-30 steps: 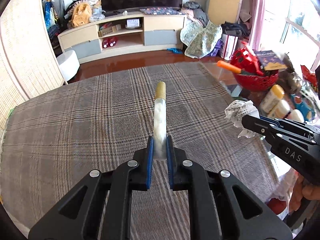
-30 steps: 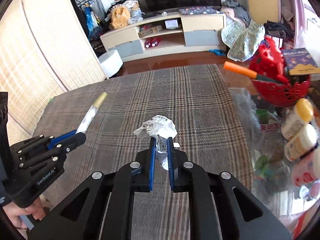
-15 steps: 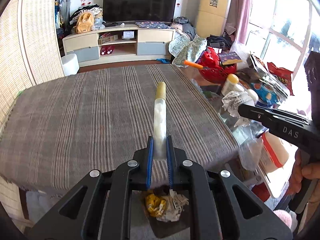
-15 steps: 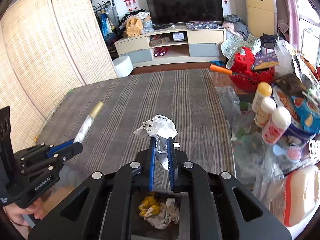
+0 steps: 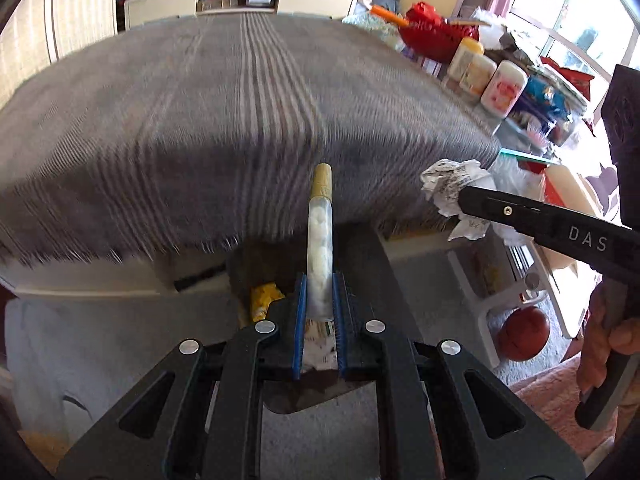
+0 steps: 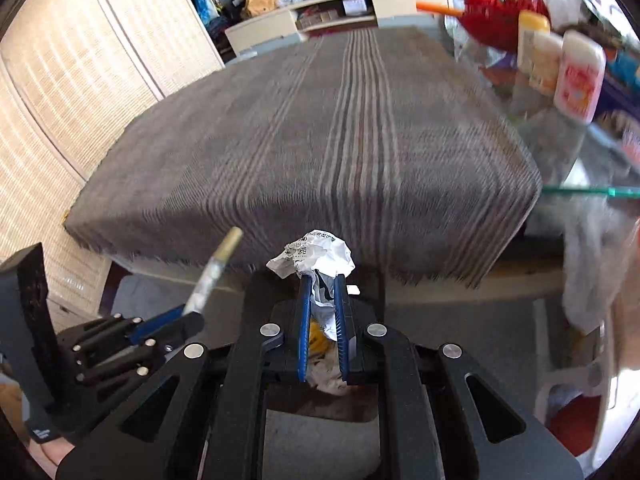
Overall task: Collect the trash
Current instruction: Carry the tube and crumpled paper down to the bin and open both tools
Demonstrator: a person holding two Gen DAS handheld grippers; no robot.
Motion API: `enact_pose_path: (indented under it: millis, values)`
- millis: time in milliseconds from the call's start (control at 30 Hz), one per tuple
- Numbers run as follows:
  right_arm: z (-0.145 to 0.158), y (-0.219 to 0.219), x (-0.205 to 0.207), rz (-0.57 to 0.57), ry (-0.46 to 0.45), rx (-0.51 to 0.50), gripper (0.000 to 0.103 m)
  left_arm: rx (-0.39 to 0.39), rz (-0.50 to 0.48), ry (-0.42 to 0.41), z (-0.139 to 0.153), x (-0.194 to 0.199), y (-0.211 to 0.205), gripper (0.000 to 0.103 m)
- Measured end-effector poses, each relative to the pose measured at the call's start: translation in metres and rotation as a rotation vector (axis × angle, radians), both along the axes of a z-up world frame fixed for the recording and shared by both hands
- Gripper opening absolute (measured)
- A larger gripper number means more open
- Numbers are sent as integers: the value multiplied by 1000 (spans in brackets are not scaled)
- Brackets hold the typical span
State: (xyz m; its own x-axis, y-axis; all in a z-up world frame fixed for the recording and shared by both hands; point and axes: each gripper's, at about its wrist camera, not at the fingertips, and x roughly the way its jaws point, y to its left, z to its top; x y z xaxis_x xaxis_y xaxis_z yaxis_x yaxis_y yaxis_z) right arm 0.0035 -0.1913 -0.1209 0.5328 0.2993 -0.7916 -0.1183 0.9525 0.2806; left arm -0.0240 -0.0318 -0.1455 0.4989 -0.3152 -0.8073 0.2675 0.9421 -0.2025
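Observation:
My left gripper (image 5: 319, 280) is shut on a clear tube (image 5: 320, 224) with a gold cap and white filling, which sticks out forward. To its right, my right gripper (image 5: 464, 200) is shut on a crumpled printed paper (image 5: 450, 182). The right wrist view shows the same paper (image 6: 316, 254) pinched in the right gripper (image 6: 323, 280), with the left gripper (image 6: 188, 318) and its tube (image 6: 214, 270) at lower left. Both hang just off the table's near edge, above a dark bin (image 5: 362, 256) that holds yellow and white trash (image 5: 262, 300).
A table under a grey striped cloth (image 5: 240, 100) fills the view ahead. On its right side stand bottles (image 5: 502, 88) and a red basket (image 5: 436, 36). A brown ball (image 5: 524, 332) lies on the floor at right. A woven screen (image 6: 80, 92) stands to the left.
Both grippers have drawn back off the table and sunk below its near edge, each keeping its load. The bin under them now shows larger.

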Motion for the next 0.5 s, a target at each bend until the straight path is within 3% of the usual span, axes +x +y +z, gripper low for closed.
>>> enact_pose_path:
  millis: [200,500]
  values:
    - [-42,9,7,15,75,13,13,3,-21,36,-30,6,-3,11]
    - [-66,14,15,21,142,-1,13,-3,-17,139,-70,12,-11,11]
